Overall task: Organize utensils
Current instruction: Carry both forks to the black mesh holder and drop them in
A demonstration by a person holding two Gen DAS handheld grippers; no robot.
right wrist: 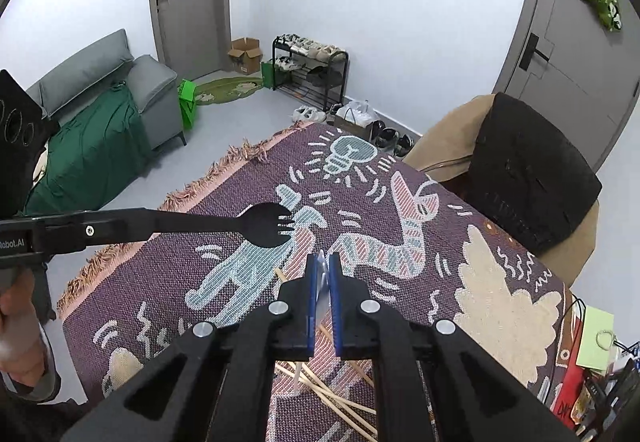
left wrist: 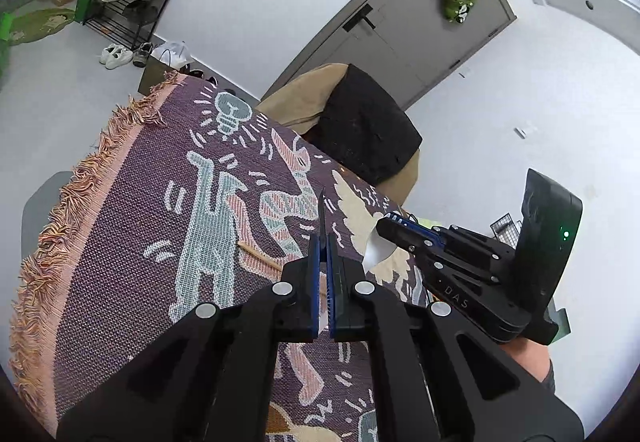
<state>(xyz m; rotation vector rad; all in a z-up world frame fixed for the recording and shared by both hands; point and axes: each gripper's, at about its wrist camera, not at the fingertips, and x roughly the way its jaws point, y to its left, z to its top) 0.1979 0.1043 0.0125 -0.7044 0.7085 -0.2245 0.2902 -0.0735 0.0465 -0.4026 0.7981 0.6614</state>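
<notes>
My left gripper (left wrist: 323,242) is shut on a black plastic spork, seen edge-on in its own view (left wrist: 322,214) and flat in the right wrist view (right wrist: 266,224), held above the patterned purple tablecloth (right wrist: 400,202). My right gripper (right wrist: 324,262) is shut on a white plastic spoon (left wrist: 378,248), whose bowl sticks out of its pads in the left wrist view; only a thin white edge shows between the pads (right wrist: 322,284). Several wooden chopsticks (right wrist: 336,398) lie on the cloth under the right gripper; one shows in the left wrist view (left wrist: 260,256).
A tan chair with a black cushion (right wrist: 528,170) stands at the table's far right side. Clutter and a green card (right wrist: 596,338) sit at the right edge. A grey sofa (right wrist: 100,102) and a shoe rack (right wrist: 310,66) stand across the floor.
</notes>
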